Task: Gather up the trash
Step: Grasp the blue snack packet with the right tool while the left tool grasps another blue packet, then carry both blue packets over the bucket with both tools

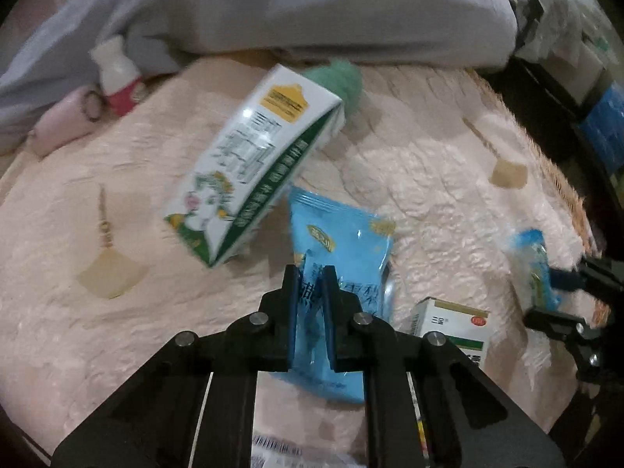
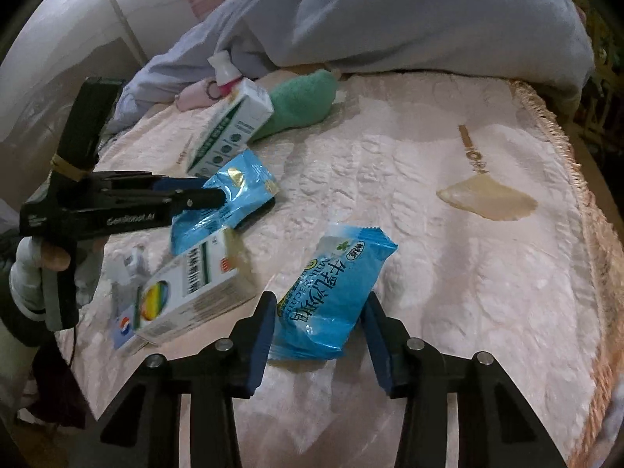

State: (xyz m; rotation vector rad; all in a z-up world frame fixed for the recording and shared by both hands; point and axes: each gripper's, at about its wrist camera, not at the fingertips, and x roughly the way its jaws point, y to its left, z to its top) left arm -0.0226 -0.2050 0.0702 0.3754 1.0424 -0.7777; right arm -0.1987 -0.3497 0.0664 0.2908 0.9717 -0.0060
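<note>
My left gripper (image 1: 312, 275) is shut on a shiny blue snack bag (image 1: 343, 234), which also shows in the right wrist view (image 2: 226, 199) pinched by that gripper (image 2: 218, 195). My right gripper (image 2: 318, 304) is open, its jaws on either side of a blue biscuit packet (image 2: 331, 292) lying on the pink bedspread (image 2: 429, 273); the packet also shows in the left wrist view (image 1: 532, 269). A white and green milk carton (image 1: 249, 167) lies behind the bag. A white medicine box (image 2: 191, 296) lies to the left of the packet.
A grey quilt (image 1: 312, 7) is heaped at the back of the bed. A green plush item (image 2: 300, 101), a pink pouch (image 1: 62, 124) and a small white and pink bottle (image 1: 117, 74) lie by it. The fringed bed edge (image 2: 585, 202) runs on the right.
</note>
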